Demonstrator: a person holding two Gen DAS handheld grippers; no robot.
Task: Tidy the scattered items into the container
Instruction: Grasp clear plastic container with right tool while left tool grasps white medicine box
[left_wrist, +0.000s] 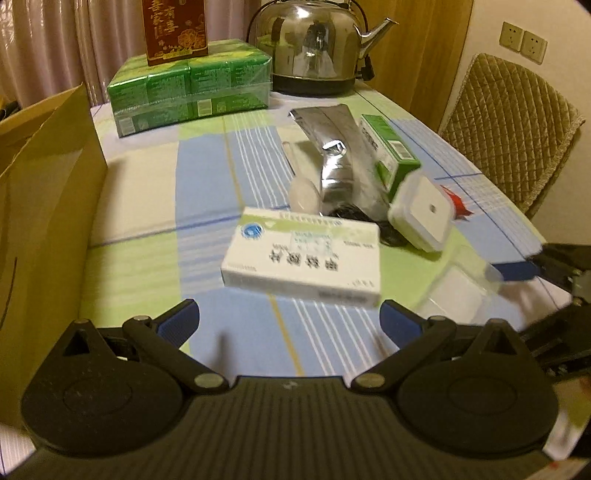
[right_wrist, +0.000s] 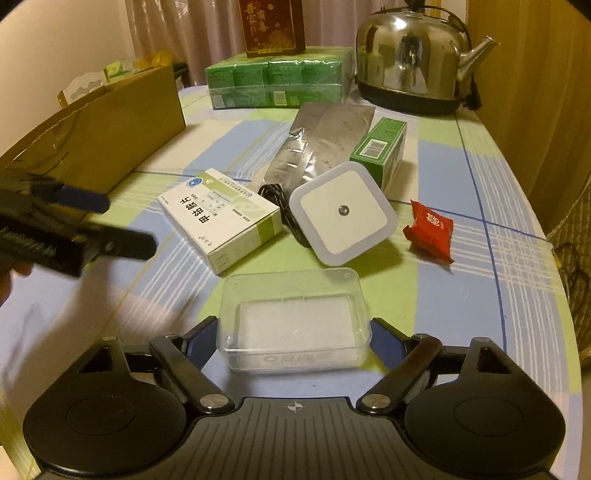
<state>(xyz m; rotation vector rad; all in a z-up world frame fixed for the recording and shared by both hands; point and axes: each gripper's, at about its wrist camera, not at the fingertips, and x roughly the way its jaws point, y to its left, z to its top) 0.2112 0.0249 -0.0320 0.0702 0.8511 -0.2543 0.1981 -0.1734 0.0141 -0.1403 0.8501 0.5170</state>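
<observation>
Two grippers over a cluttered table

Left wrist view: the left gripper (left_wrist: 288, 317) hangs spread and empty just short of the white medicine box (left_wrist: 306, 254). Right wrist view: the right gripper (right_wrist: 293, 338) brackets the clear plastic container (right_wrist: 295, 321), contact unclear; the night light (right_wrist: 341, 212) lies beyond.

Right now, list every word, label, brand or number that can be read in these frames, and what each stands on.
Red box on the green packs: gold characters, roughly "喜家有喜"; partly cut off.
White medicine box: large characters upside down, blurred; not surely readable. Round blue logo, small print unreadable.
Green carton: barcode only, digits too small.
Red sachet: gold characters, blurred.
Clear plastic container: embossed mark, unreadable.
</observation>
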